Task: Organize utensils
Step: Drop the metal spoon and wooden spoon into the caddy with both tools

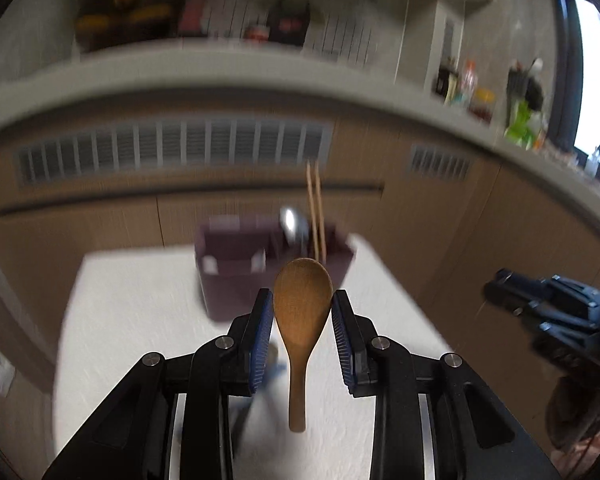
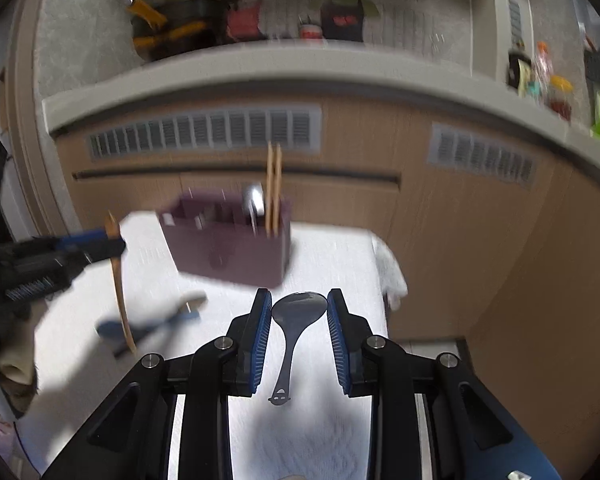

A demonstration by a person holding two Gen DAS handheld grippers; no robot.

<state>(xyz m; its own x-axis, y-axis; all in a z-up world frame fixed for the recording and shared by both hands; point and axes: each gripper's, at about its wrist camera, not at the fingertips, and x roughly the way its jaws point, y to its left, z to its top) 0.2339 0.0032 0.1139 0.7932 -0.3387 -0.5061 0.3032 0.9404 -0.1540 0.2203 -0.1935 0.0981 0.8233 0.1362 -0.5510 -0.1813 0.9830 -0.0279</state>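
Observation:
My left gripper (image 1: 302, 303) is shut on a wooden spoon (image 1: 302, 320), bowl up between the pads, handle hanging down above the white table (image 1: 140, 304). My right gripper (image 2: 299, 305) is shut on a dark blue spoon (image 2: 296, 320), held the same way. A purple utensil holder (image 1: 236, 276) stands at the table's far side with a metal spoon (image 1: 290, 222) and wooden chopsticks (image 1: 315, 212) in it. It also shows in the right wrist view (image 2: 228, 244). The left gripper with the wooden spoon appears at the left of the right wrist view (image 2: 112, 248).
A blue-handled utensil (image 2: 152, 326) lies on the white table (image 2: 332, 256) left of my right gripper. Wooden cabinets with vents (image 1: 172, 152) stand behind the table. A counter with bottles (image 1: 468, 84) runs along the back right.

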